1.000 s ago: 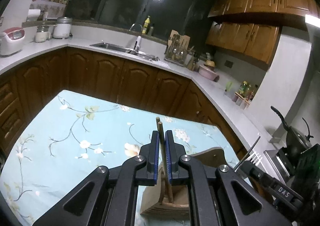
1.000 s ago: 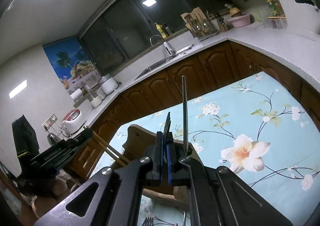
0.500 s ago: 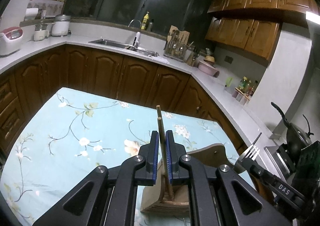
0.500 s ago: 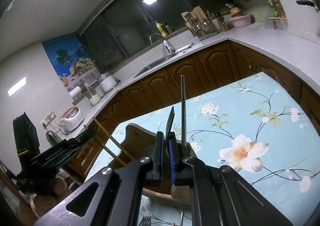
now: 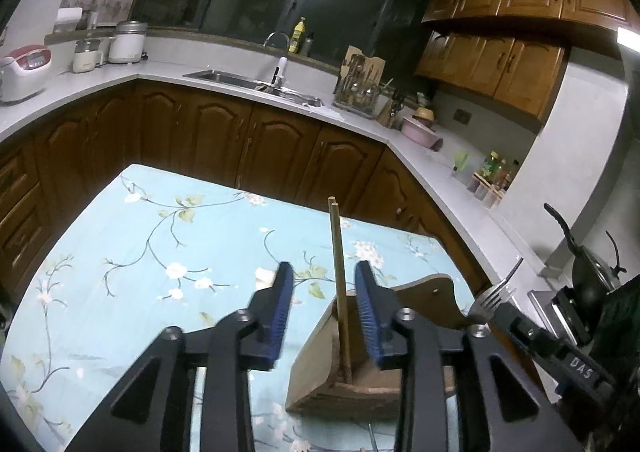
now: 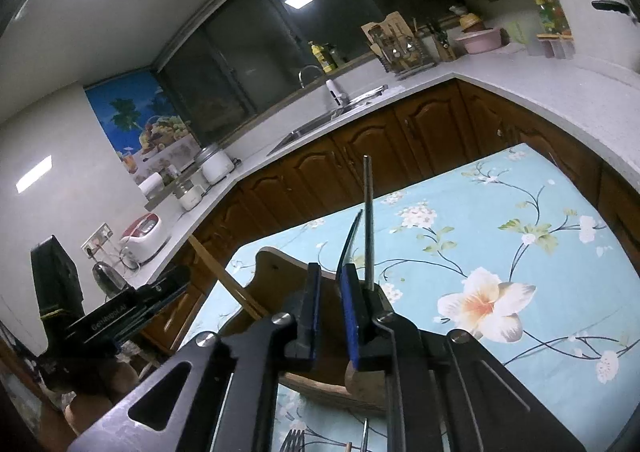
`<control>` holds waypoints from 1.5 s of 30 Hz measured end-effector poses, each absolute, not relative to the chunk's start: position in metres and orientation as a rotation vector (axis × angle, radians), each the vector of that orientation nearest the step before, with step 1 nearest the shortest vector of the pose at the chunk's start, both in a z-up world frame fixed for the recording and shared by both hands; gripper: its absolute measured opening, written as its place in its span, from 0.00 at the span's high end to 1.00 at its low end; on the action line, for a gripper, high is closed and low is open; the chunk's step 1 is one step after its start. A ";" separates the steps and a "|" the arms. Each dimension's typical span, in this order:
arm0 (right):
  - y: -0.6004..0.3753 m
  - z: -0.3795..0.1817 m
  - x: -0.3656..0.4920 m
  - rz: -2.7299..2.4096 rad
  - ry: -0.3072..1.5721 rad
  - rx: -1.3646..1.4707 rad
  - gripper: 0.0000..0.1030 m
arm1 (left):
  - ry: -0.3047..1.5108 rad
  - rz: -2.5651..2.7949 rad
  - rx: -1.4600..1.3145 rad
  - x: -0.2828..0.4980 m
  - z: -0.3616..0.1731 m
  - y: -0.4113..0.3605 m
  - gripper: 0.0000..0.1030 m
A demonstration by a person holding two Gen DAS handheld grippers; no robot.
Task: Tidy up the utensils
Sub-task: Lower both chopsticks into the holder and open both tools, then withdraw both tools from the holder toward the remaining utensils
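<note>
Jaws just opening around chopsticks [image 5: 340,284]

- the chopsticks [image 5: 339,284] are plain matt wood.
- the holder [image 5: 424,292] is smooth brown wood.
- the fork [image 5: 494,294] is shiny metal.
- the tablecloth [image 5: 160,244] is soft flowery cloth.
- the worktop [image 5: 440,187] looks like smooth stone.
</note>
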State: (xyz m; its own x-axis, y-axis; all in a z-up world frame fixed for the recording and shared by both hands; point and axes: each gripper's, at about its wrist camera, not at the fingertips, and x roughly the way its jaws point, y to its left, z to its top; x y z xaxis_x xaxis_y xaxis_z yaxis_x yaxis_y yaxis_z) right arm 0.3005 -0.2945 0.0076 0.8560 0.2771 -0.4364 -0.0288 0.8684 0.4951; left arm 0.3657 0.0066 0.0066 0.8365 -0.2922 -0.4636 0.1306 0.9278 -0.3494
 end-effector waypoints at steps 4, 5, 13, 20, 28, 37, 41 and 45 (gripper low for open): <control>-0.294 0.012 0.293 0.171 0.498 0.495 0.62 | 0.530 -0.194 -0.315 0.351 0.010 0.013 0.52; -0.293 0.013 0.291 0.172 0.496 0.498 0.62 | 0.540 -0.178 -0.315 0.346 0.010 0.015 0.49; -0.292 0.018 0.261 0.179 0.488 0.520 0.60 | 0.595 -0.154 -0.344 0.295 0.012 0.031 0.31; -0.287 0.019 0.225 0.190 0.489 0.505 0.42 | 0.642 -0.146 -0.371 0.238 0.012 0.047 0.25; -0.280 0.015 0.183 0.171 0.487 0.478 0.34 | 0.677 -0.136 -0.383 0.185 0.013 0.057 0.21; -0.266 0.007 0.136 0.117 0.482 0.360 0.28 | 0.690 -0.114 -0.326 0.142 0.005 0.061 0.18; -0.265 0.000 0.124 0.108 0.501 0.340 0.27 | 0.698 -0.100 -0.279 0.129 0.005 0.059 0.18; -0.264 -0.007 0.113 0.103 0.522 0.336 0.27 | 0.704 -0.091 -0.242 0.117 0.007 0.056 0.18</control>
State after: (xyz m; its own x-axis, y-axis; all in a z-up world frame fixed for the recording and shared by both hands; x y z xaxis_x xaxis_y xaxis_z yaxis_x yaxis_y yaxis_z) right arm 0.1129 -0.2643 -0.0075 0.8632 0.1810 -0.4713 -0.0113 0.9402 0.3405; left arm 0.1168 0.0565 0.0070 0.7596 -0.1636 -0.6295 0.0009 0.9681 -0.2505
